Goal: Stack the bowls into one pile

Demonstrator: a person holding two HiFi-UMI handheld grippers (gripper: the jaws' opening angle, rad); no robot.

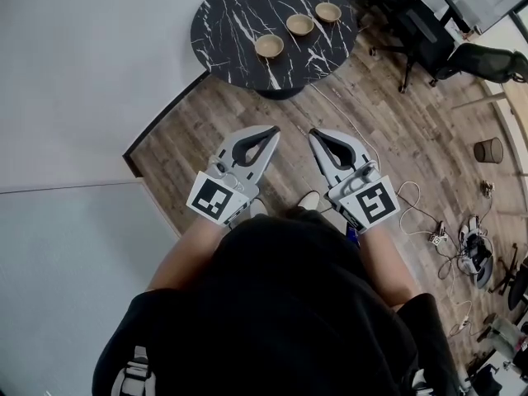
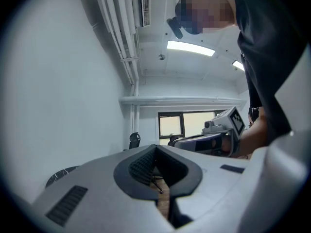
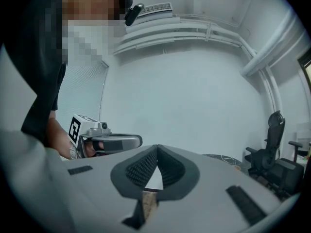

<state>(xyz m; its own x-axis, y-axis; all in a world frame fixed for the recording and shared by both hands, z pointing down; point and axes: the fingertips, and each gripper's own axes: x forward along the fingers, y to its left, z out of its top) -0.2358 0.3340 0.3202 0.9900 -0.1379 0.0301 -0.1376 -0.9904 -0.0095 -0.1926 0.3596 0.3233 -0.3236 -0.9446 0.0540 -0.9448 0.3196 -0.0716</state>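
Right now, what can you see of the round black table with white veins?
The round black table has a marble-look top with white veining. It is level, on a dark central base that stands on the wood-plank floor close to the white wall. Three tan bowls sit apart in a row on its right half. Nothing else touches it.

**Printed marks: no words, brand names or numbers can be read.**
The only signs are black-and-white square markers, which are coded block patterns and not lettering. One stands on the left cube of the left gripper, and one on the right cube of the right gripper. Each gripper view shows a marker on the other gripper's cube at a slant, too small to make out its pattern.
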